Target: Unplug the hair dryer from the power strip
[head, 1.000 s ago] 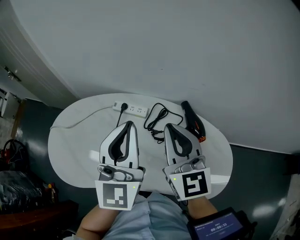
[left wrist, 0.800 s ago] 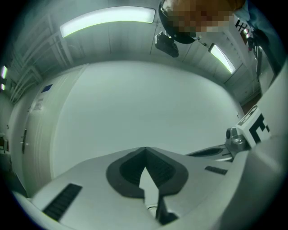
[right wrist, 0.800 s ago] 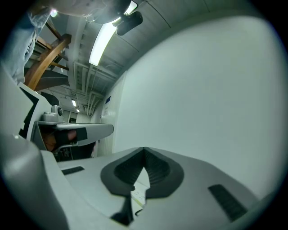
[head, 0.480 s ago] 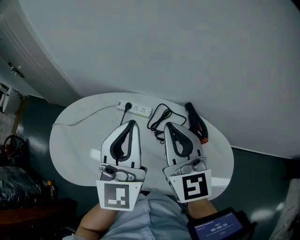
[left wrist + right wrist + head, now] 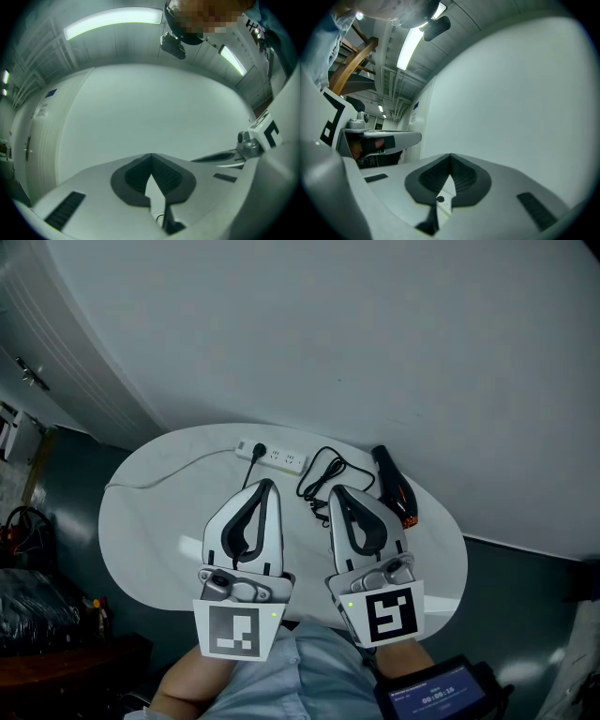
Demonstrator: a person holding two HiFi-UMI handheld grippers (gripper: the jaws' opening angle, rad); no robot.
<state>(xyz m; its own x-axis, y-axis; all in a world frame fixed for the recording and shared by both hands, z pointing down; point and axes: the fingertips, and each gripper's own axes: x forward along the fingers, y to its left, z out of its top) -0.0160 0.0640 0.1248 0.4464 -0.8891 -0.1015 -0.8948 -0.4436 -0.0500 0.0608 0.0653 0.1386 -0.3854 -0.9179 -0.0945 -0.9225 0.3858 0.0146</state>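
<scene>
Above table, left gripper and right gripper clenched empty, hair dryer only in head view

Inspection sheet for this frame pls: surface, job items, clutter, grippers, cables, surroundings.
Surface: white oval table.
Job's things: power strip near the far edge, with a black plug seated near its left end; black hair dryer lying to the right.
Clutter: nothing seen on the table.
Grippers: left gripper and right gripper both shut and empty, held side by side over the table.
Cables: dryer cord bunched between strip and dryer; the strip's white lead runs left across the table.
Surroundings: white wall behind; dark floor; dark items at left, unclear; screen at lower right.
</scene>
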